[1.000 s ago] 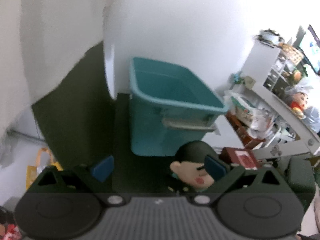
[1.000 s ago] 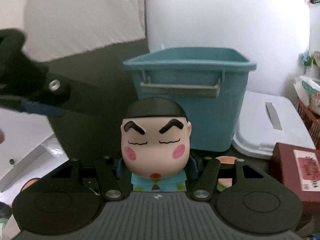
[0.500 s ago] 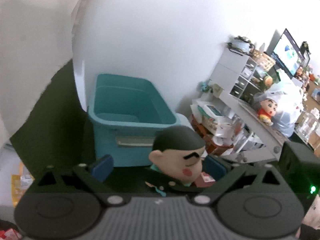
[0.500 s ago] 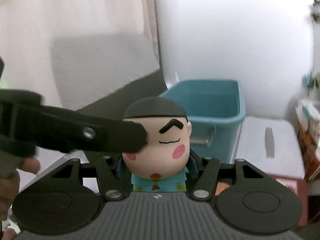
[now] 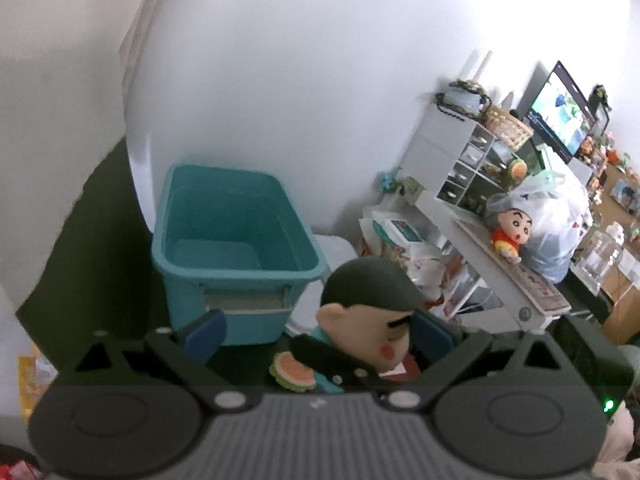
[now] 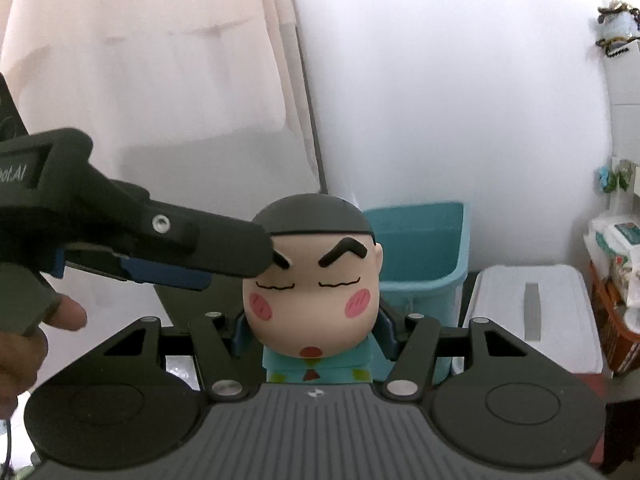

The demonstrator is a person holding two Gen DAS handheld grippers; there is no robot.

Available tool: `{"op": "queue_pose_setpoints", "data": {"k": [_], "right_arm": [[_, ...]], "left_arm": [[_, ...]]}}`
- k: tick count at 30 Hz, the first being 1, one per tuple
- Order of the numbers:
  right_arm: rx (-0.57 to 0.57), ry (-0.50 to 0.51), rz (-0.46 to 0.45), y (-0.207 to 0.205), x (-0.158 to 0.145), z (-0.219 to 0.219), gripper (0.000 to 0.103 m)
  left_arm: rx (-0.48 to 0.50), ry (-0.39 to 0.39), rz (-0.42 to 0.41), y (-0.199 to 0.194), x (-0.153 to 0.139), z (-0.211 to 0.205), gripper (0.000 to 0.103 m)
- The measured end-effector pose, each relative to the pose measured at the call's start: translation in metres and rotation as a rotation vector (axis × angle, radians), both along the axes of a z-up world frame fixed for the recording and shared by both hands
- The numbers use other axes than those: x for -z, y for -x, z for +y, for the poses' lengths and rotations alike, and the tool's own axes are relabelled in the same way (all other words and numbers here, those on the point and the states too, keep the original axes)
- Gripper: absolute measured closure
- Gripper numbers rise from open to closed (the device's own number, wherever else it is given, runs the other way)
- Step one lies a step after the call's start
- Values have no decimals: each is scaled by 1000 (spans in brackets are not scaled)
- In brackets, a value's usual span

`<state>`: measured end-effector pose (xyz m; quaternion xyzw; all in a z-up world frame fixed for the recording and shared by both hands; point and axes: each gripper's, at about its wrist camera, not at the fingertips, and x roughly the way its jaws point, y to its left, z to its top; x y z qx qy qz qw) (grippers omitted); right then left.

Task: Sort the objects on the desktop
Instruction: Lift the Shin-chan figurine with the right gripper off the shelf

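Observation:
A cartoon figurine with a big dark-haired head and a teal body is held in the air, my right gripper shut on it just below the head. My left gripper is open, and the figurine's head sits between its blue pads, closer to the right one. One left finger crosses the figurine's forehead in the right wrist view. A watermelon-slice piece shows beside the figurine's body. The teal bin stands behind and below, its inside empty; it also shows behind the head.
A white lid lies right of the bin. Further right stands a cluttered white shelf with a plush doll, bags and a monitor. A pale curtain hangs at the left. A hand holds the left gripper.
Both grippers have risen, carrying the figurine upward, so the bin now sits lower with its inside showing. The left gripper has come in closer around the figurine's head.

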<state>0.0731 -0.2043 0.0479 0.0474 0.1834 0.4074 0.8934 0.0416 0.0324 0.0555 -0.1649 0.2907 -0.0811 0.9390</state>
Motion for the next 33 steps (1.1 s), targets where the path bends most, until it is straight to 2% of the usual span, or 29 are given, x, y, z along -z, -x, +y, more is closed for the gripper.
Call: {"op": "queue_pose_setpoints", "data": {"k": [6, 10, 15, 24, 28, 33], "right_arm": [[44, -56, 32, -4, -6, -23, 40], [44, -65, 37, 1, -11, -33, 40], [34, -88, 49, 5, -15, -47, 40], [-18, -127, 58, -1, -24, -55, 40], [-39, -139, 70, -2, -26, -55, 40], [-25, -150, 90, 1, -37, -58, 40]], "left_arm": [[25, -27, -21, -3, -18, -12, 3], [46, -43, -11, -11, -19, -24, 3], [127, -35, -33, -17, -19, -41, 3], [264, -142, -50, -31, -29, -52, 6], [349, -144, -61, -30, -32, -52, 6], [372, -111, -34, -34, -31, -50, 6]]}}
